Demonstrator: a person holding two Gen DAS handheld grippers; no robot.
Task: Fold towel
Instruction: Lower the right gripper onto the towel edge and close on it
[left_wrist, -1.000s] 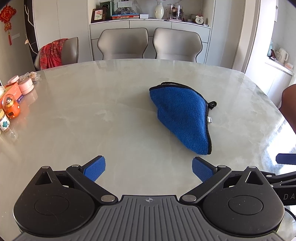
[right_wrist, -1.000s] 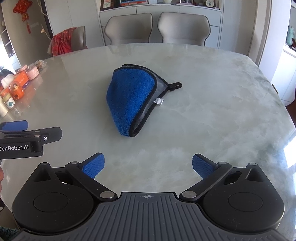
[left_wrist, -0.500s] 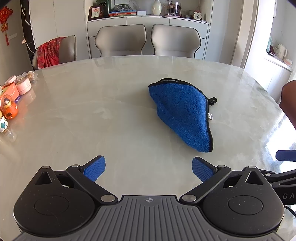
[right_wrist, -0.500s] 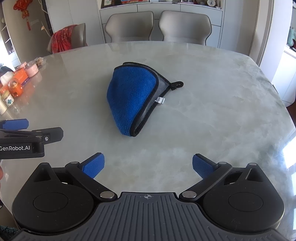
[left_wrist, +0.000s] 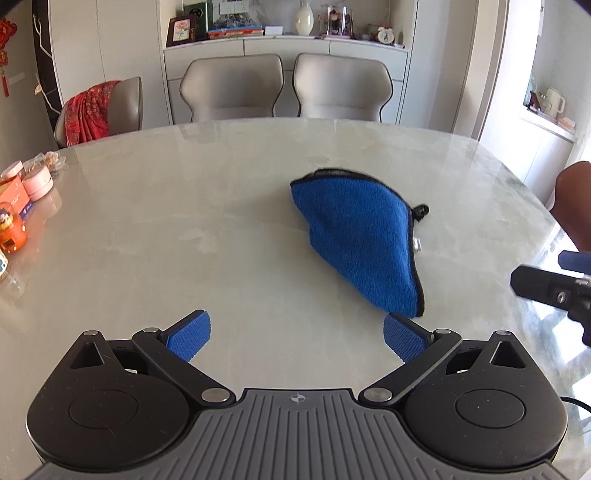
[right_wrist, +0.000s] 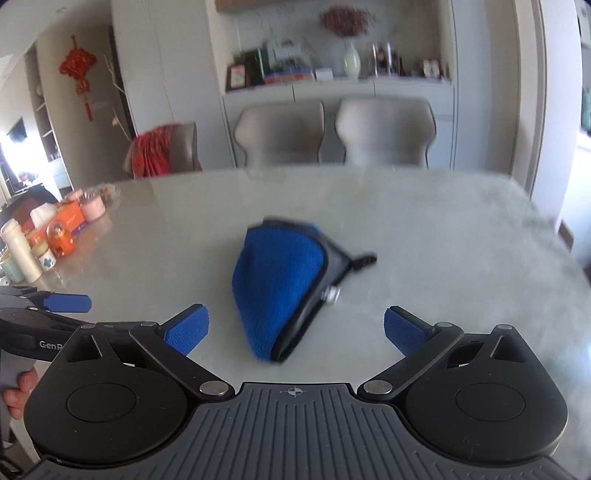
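A blue towel (left_wrist: 362, 236) with black edging lies bunched on the marble table (left_wrist: 184, 221), with a small loop and white tag on its right side. My left gripper (left_wrist: 295, 336) is open and empty, just short of the towel's near tip. My right gripper (right_wrist: 295, 328) is open and empty, and the towel's near tip (right_wrist: 273, 295) lies between its fingers in the right wrist view. The right gripper shows at the right edge of the left wrist view (left_wrist: 554, 291). The left gripper shows at the left of the right wrist view (right_wrist: 48, 310).
Jars, a bottle and orange boxes (right_wrist: 55, 229) stand at the table's left edge. Two grey chairs (left_wrist: 288, 88) stand behind the table, and a third chair with a red cloth (left_wrist: 92, 110) is at the back left. A cabinet with ornaments (left_wrist: 288, 33) lines the wall.
Both grippers have moved closer to the towel. The right gripper has dropped low and forward, so the towel tip now lies between its fingers. The towel has not moved.
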